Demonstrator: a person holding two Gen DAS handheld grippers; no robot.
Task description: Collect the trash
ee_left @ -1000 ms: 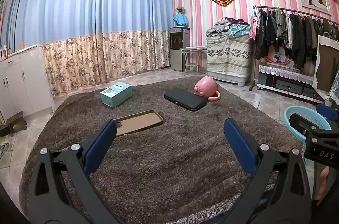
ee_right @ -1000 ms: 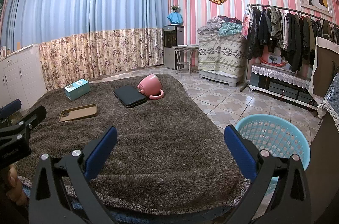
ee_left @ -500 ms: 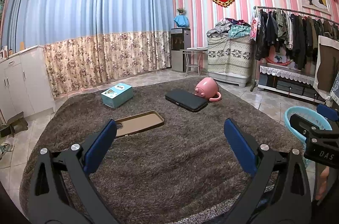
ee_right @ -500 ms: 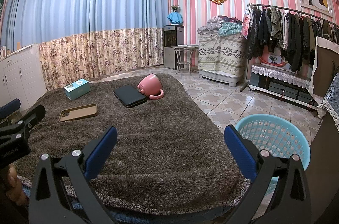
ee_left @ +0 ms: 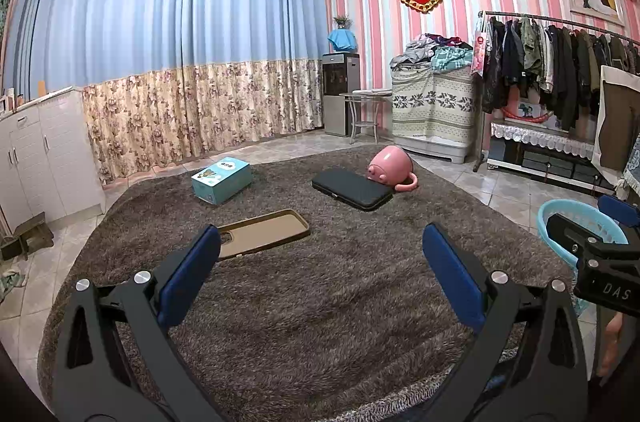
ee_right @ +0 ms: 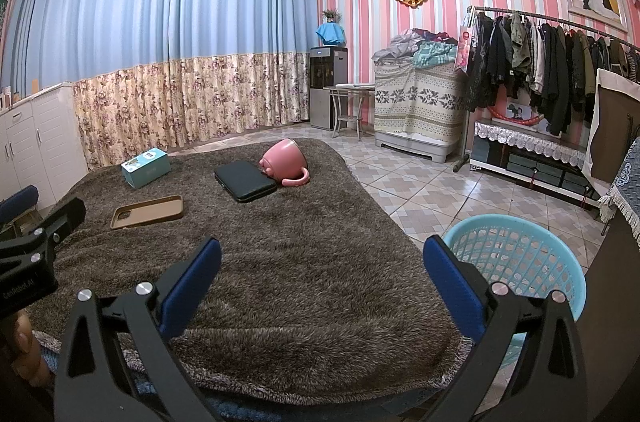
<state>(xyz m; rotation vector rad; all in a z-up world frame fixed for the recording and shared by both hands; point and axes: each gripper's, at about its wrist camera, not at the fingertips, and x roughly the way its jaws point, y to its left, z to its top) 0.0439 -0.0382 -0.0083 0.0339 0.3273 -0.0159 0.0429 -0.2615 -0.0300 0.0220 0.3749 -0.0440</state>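
On the brown shaggy cover [ee_left: 320, 302] lie a teal carton [ee_left: 221, 179], a brown phone case [ee_left: 262, 233], a black flat case [ee_left: 352, 189] and a pink mug on its side [ee_left: 390, 168]. They also show in the right wrist view: carton [ee_right: 145, 167], phone case [ee_right: 147, 211], black case [ee_right: 245, 180], mug [ee_right: 285, 164]. A light blue basket [ee_right: 516, 258] stands on the floor at the right; it also shows in the left wrist view [ee_left: 576, 222]. My left gripper [ee_left: 320, 254] is open and empty near the front edge. My right gripper [ee_right: 320, 262] is open and empty beside the basket.
White cabinets [ee_left: 36, 158] stand at the left. A clothes rack [ee_right: 540, 62], a covered pile [ee_right: 416, 94], a small table [ee_right: 348, 102] and a water dispenser [ee_right: 326, 86] line the tiled floor at the right and back.
The left wrist view has shifted very slightly; the objects sit a little to the right. The right gripper and all objects have not moved.
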